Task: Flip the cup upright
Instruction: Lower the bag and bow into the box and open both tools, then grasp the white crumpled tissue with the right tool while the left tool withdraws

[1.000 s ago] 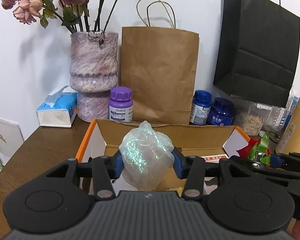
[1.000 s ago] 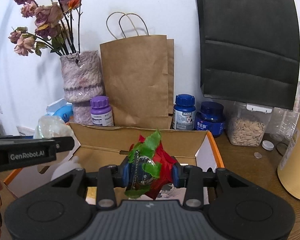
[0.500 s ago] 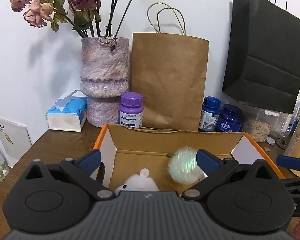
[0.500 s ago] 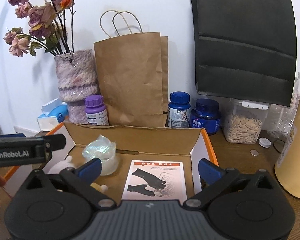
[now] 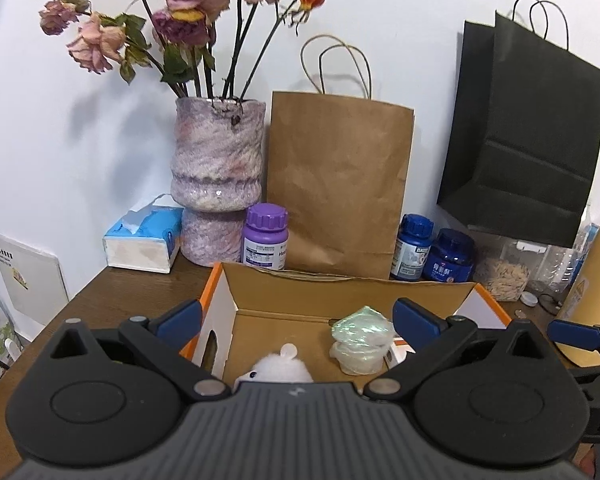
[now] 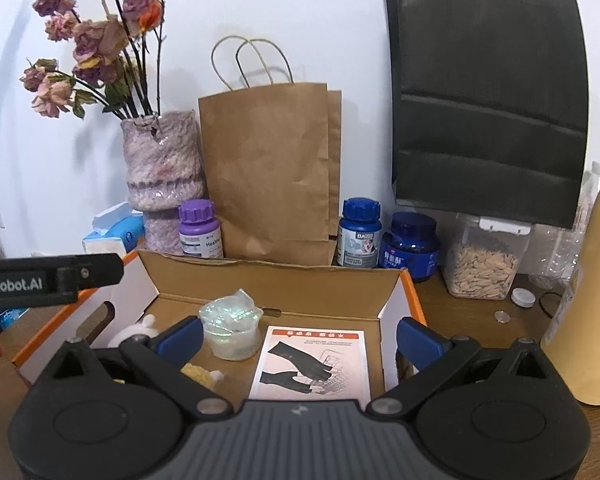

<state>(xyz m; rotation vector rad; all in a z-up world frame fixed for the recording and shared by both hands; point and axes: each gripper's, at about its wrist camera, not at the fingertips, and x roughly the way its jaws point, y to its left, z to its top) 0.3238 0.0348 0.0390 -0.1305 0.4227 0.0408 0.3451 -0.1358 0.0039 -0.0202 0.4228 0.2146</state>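
The cup (image 5: 362, 338) is a small translucent one stuffed with crumpled iridescent film. It stands free on the floor of an open cardboard box (image 5: 340, 292), wider end up. My left gripper (image 5: 296, 316) hangs open above the box's near side, with the cup just inside its right fingertip and untouched. In the right wrist view the cup (image 6: 232, 330) sits beside the left fingertip of my open right gripper (image 6: 300, 336), which holds nothing. The left gripper's body (image 6: 52, 280) reaches in from the left.
The box (image 6: 276, 284) also holds a white plush toy (image 5: 280, 366), a yellow bit (image 6: 198, 376) and a printed leaflet (image 6: 312, 360). Behind it stand a vase (image 5: 218, 180), a brown paper bag (image 5: 336, 184), pill bottles (image 6: 358, 232) and a seed jar (image 6: 484, 264). A tan bottle (image 6: 592, 300) stands right.
Both grippers have opened wide. The left one let go of the iridescent cup, which dropped into the box. The right one released a red and green thing, now out of view.
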